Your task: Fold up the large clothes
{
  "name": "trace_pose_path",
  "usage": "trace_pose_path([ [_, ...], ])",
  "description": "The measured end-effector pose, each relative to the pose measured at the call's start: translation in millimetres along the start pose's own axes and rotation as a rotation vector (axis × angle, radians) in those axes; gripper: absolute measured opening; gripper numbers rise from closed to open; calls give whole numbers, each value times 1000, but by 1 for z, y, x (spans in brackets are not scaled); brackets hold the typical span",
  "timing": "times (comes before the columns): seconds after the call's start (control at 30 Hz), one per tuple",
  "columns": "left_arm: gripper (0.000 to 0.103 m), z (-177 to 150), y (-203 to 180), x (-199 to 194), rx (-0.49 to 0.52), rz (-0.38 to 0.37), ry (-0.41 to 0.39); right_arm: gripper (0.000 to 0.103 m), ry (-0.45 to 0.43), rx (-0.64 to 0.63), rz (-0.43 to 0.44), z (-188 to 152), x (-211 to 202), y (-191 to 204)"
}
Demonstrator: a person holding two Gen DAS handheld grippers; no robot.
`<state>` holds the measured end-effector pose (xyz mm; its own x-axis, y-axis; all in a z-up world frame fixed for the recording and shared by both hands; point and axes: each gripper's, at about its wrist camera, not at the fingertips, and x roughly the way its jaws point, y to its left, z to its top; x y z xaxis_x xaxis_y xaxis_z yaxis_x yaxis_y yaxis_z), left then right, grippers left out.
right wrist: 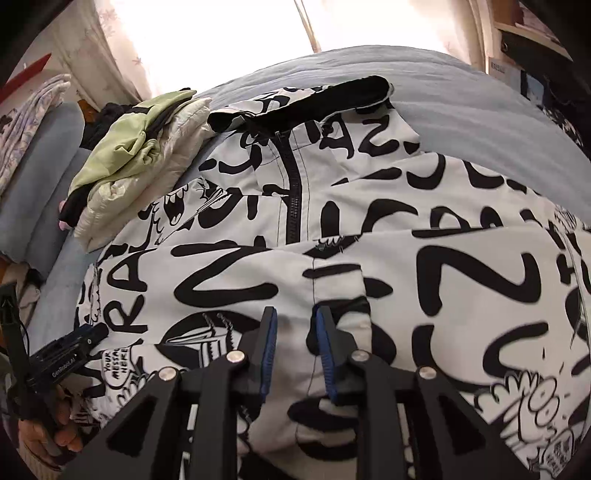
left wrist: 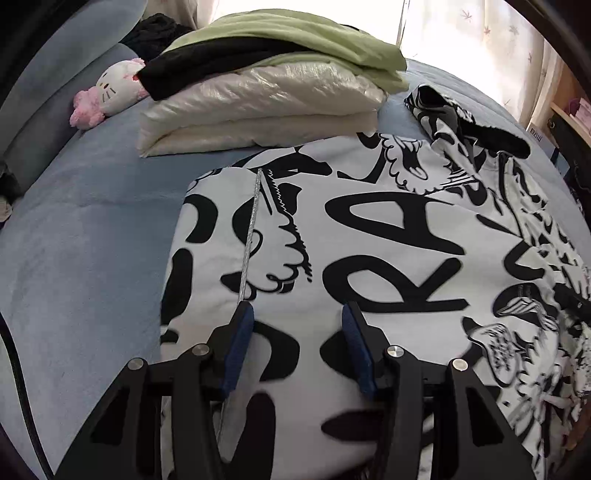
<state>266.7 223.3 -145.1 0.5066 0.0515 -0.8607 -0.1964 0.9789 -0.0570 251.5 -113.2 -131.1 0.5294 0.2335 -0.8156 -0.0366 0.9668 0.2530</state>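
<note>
A large white jacket with black graffiti print (left wrist: 369,236) lies spread on the blue bed, partly folded; it also fills the right wrist view (right wrist: 332,221), where its dark zipper (right wrist: 293,192) and black collar (right wrist: 332,96) show. My left gripper (left wrist: 297,314) is open just above the jacket's near part, beside a silver zipper line (left wrist: 251,229). My right gripper (right wrist: 295,317) is open, its jaws fairly close together, over a folded sleeve layer, holding nothing. The left gripper also shows at the left edge of the right wrist view (right wrist: 74,343).
A stack of folded clothes, cream puffer (left wrist: 258,110) under black and green garments (left wrist: 295,40), sits at the back of the bed (left wrist: 92,229). A pink and white plush toy (left wrist: 110,92) lies beside it. Curtains and a shelf (right wrist: 532,26) stand behind.
</note>
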Motion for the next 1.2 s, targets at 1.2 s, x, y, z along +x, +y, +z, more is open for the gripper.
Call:
trace_pose_path([
  [1.2,60,-120,11,-247,49,-48,-213,41,-179,5,120,-109,-227,9],
])
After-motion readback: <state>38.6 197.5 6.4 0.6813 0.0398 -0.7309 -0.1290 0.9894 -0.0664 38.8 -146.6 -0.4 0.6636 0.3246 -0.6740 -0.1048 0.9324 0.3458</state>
